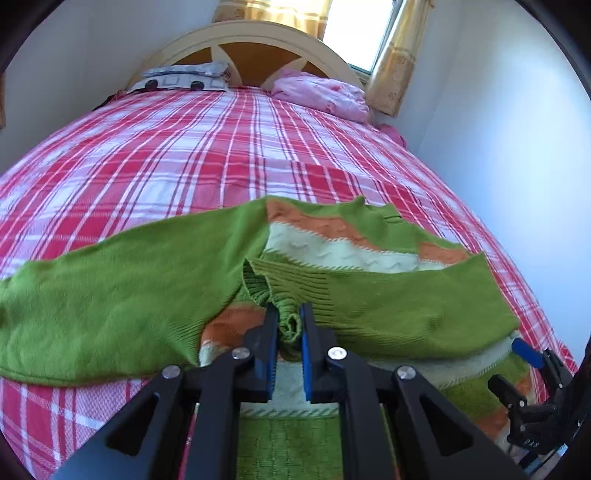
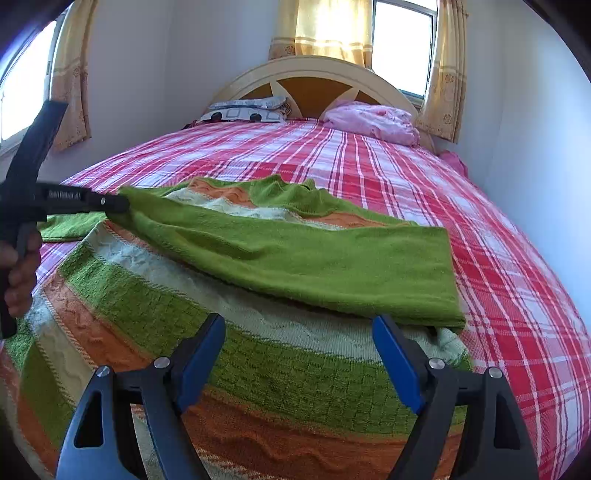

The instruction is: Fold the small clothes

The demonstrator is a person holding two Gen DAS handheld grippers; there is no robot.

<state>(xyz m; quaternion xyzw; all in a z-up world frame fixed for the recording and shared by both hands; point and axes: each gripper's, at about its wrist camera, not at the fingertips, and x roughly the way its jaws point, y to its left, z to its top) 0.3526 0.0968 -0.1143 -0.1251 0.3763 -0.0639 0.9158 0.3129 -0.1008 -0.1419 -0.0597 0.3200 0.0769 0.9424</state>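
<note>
A knitted sweater (image 2: 280, 373) with green, orange and white stripes lies spread on the red plaid bed (image 1: 221, 147). Its right green sleeve (image 2: 332, 266) is laid across the body, and the other sleeve (image 1: 110, 295) stretches out to the left. My left gripper (image 1: 290, 325) is shut on the ribbed green cuff (image 1: 291, 326) of the right sleeve. In the right wrist view that same gripper (image 2: 110, 202) comes in from the left, held by a hand (image 2: 18, 273). My right gripper (image 2: 298, 325) hovers open over the sweater's lower body, with nothing between its fingers.
At the head of the bed are a cream headboard (image 2: 314, 70), a patterned pillow (image 2: 247, 110) and a crumpled pink cloth (image 2: 373, 118). A white wall (image 2: 535, 147) runs close along the bed's right side. Yellow curtains (image 2: 325, 29) frame the window.
</note>
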